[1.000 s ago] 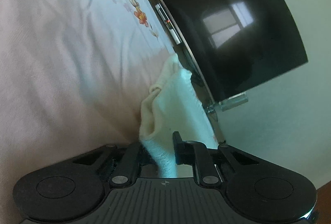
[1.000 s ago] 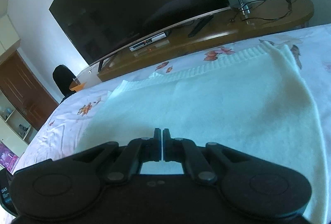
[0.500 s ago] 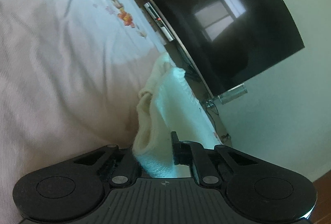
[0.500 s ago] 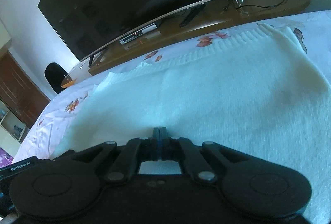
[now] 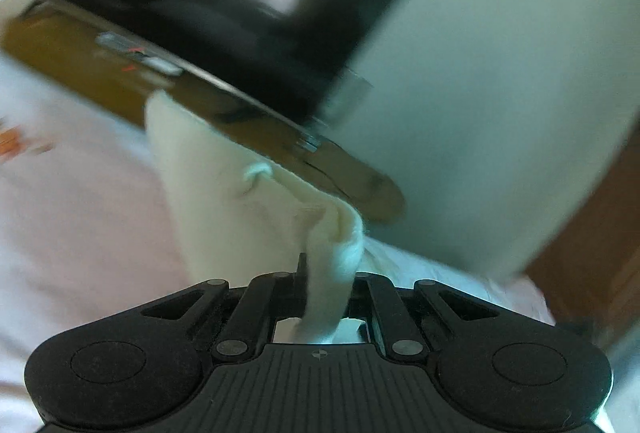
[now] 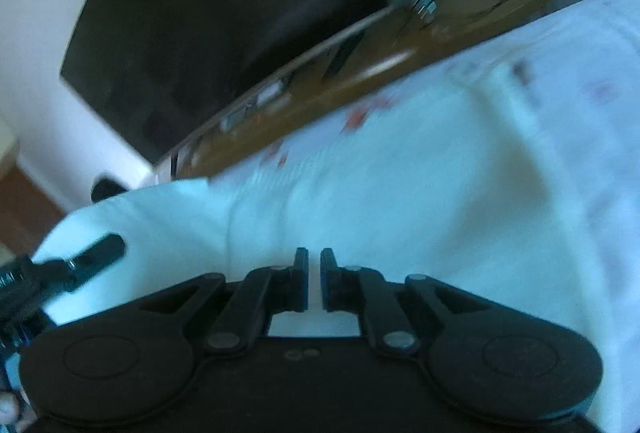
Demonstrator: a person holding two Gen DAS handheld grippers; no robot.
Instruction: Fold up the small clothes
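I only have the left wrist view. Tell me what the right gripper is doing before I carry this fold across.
Observer: The right gripper has just been opening its jaws. A narrow gap shows, with no fabric pinched in it.
Operator: Report where the cloth lies on that side.
Observer: The white garment lies spread on the flowered sheet, beneath and ahead of that gripper.
Operator: Now say how my left gripper looks from there.
Observer: The left gripper pokes in at the left edge, on the garment's raised corner.
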